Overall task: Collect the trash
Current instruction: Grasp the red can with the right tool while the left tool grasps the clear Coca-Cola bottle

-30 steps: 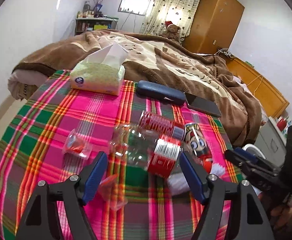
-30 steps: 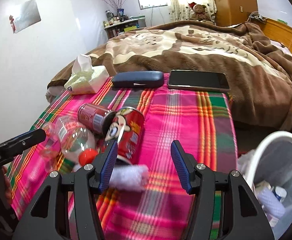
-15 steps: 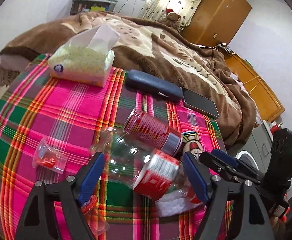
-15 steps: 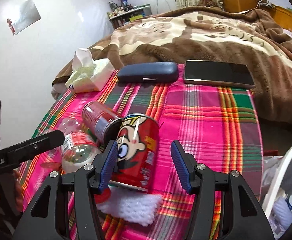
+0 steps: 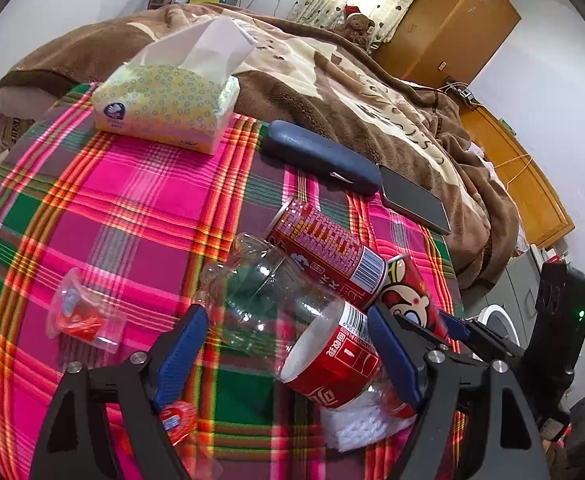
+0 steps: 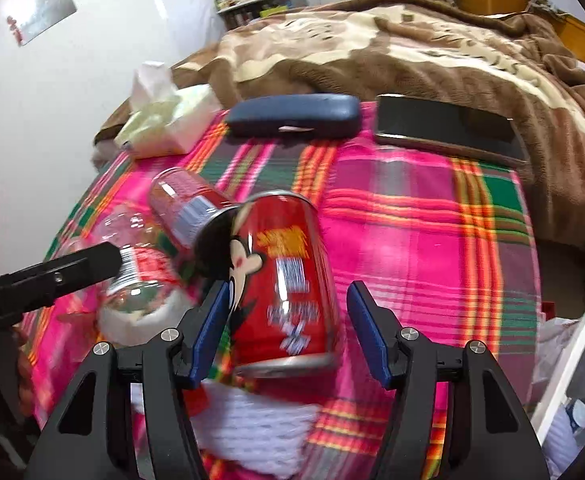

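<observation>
Two grippers angled steeply down over plaid cloth (image 5: pixel 140 200). Left gripper (image 5: pixel 288 344): jaws wide, just been opening, straddling clear plastic bottle (image 5: pixel 292 320) lying on cloth; pads not seen pressing it. Right gripper (image 6: pixel 288 332): jaws apart, also just opening, red cartoon can (image 6: pixel 284 276) lying between them, gap visible at right pad; left-pad contact unclear. Vs 1 s ago: both lower and closer in; bottle and can now sit between pads, not ahead of them. White foam net (image 6: pixel 260 432) under can's near end.
</observation>
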Demonstrator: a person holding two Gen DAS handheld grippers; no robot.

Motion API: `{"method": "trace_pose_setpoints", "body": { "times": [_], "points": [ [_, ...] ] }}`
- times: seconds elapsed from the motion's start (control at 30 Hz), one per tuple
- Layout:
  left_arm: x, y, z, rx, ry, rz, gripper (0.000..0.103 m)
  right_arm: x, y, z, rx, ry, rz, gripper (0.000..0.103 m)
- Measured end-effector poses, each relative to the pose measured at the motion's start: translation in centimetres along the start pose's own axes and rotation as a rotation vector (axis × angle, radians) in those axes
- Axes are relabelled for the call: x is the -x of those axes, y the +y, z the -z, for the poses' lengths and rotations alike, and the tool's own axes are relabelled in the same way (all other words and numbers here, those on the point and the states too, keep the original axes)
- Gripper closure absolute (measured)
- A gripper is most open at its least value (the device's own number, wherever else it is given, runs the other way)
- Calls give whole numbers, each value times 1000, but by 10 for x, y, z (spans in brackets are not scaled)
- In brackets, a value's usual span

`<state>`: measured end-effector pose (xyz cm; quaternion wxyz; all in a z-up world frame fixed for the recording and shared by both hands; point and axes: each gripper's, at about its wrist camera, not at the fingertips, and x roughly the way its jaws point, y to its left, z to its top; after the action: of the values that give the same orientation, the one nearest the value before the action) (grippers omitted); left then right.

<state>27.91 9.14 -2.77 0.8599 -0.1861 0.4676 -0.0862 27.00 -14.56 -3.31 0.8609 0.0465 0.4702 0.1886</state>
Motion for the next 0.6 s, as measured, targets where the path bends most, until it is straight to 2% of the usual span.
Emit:
{"method": "trace_pose_setpoints", "body": {
  "times": [0.17,0.37,0.6],
  "points": [
    [-8,-5,-3,16,-1,-12,17,3,-11,3,-1,4,-17,42],
    [-21,-15,2,34,14,-9,16,10,-19,6,-16,-24,38,42],
    [-35,-31,3,24,26,-39,15,15,-36,14,-72,-37,44,42]
  ]
}}
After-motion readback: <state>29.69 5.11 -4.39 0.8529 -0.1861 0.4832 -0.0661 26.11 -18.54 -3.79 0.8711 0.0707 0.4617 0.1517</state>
